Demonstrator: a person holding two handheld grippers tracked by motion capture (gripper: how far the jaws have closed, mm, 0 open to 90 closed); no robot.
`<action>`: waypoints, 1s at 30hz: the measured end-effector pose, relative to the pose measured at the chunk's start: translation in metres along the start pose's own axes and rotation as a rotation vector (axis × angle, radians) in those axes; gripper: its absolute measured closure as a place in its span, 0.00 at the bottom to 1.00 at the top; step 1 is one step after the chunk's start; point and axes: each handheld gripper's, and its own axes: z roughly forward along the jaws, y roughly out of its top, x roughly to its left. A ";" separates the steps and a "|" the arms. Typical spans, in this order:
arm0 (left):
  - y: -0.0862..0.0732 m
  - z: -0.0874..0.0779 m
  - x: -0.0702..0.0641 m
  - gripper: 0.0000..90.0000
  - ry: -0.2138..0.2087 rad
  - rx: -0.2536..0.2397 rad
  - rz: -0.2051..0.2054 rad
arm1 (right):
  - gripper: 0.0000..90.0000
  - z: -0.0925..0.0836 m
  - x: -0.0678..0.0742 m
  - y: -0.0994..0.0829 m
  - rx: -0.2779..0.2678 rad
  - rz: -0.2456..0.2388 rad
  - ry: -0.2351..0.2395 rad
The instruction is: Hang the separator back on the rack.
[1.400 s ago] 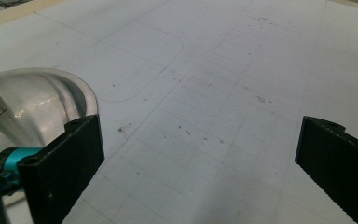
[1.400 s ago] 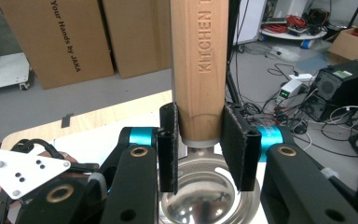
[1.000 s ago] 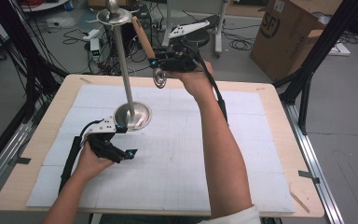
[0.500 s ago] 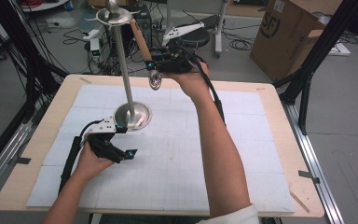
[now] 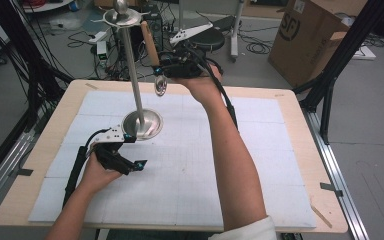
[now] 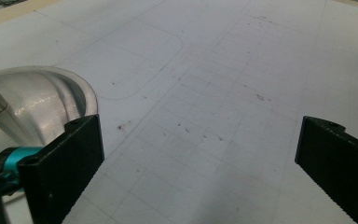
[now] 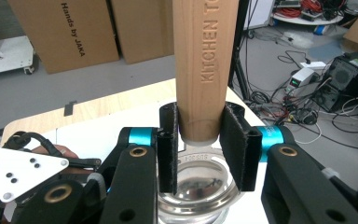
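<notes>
Currently right gripper is clenched on the wooden-handled ladle, held aloft at 1 o'clock of the steel stand. Left gripper, jaws released, sits at the base's 7 o'clock. Advice: keep the handle upright, approach the top hook slowly.

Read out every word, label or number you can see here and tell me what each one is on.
"KITCHEN TO", cut off by the frame edge: burned into the wooden handle clamped in the right tongs.
"Hands by JAKA": printed on the cardboard box on the floor.
"SF" in a round logo: on the cardboard box beside the table, partly hidden.
A stamped line starting "SUS": on the metal ladle bowl, the rest too small to read.
</notes>
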 end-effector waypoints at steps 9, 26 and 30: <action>-0.001 -0.002 0.001 0.02 0.002 -0.005 -0.005 | 0.69 0.005 0.001 0.002 -0.014 0.000 -0.006; -0.002 -0.001 0.001 0.02 0.004 0.004 -0.001 | 0.53 -0.013 0.001 -0.014 0.032 -0.018 -0.086; -0.002 0.000 0.001 0.02 0.002 0.008 0.001 | 0.50 -0.022 0.001 -0.020 0.038 -0.027 -0.097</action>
